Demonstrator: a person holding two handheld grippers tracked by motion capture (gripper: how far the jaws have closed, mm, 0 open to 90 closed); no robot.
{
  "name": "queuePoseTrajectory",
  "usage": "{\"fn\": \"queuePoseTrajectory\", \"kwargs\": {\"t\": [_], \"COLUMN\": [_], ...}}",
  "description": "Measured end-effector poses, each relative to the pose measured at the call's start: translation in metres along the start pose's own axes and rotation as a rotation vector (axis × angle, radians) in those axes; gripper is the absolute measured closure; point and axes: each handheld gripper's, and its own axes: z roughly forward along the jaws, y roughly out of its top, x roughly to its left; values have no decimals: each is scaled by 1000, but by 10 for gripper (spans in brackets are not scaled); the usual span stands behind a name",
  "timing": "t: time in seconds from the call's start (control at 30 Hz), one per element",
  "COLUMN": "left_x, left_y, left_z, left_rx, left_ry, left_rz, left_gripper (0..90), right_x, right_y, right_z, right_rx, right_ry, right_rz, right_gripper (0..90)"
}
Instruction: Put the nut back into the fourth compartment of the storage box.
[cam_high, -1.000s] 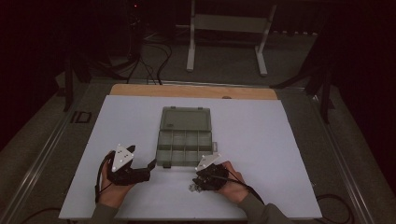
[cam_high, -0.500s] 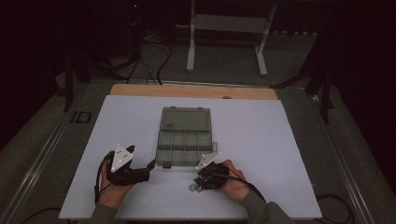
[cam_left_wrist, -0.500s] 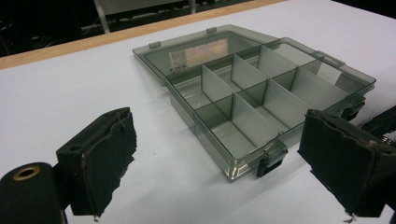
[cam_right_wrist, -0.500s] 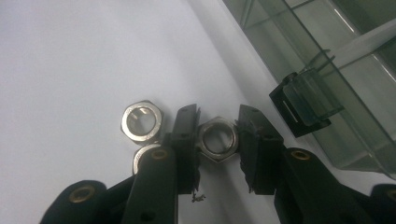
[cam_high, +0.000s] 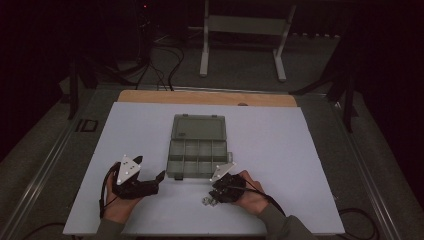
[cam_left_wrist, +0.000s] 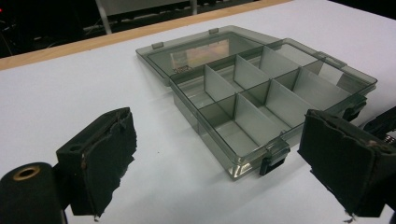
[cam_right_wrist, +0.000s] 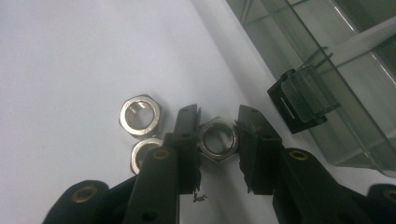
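Observation:
A clear grey compartment box (cam_high: 198, 159) lies open in the middle of the white mat, with its lid (cam_high: 197, 127) folded flat behind it. In the left gripper view its divided compartments (cam_left_wrist: 261, 102) look bare. My left gripper (cam_high: 150, 182) rests on the mat at the box's near left corner, jaws wide open with nothing between the pads (cam_left_wrist: 109, 158). My right gripper (cam_right_wrist: 217, 126) points down at the mat just in front of the box's near right corner, and its jaws are shut on a silver hex nut (cam_right_wrist: 215, 140) that lies flat on the mat.
Two more hex nuts (cam_right_wrist: 140, 115) (cam_right_wrist: 142, 154) lie close beside the right gripper's left jaw. The box's black front latch (cam_right_wrist: 301, 100) is just past the right jaw. A wooden strip (cam_high: 205, 97) edges the far side of the mat (cam_high: 300, 150).

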Motion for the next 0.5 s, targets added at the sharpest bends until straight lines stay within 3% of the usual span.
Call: {"fn": "queuePoseTrajectory", "kwargs": {"t": [0.5], "left_x": [0], "left_y": [0], "left_z": [-1], "left_rx": [-4], "left_ry": [0], "left_rz": [2], "left_gripper": [107], "right_x": [-4], "right_y": [-3], "right_z": [-4], "right_rx": [25], "right_ry": [14], "right_rz": [-6], "right_gripper": [688]}}
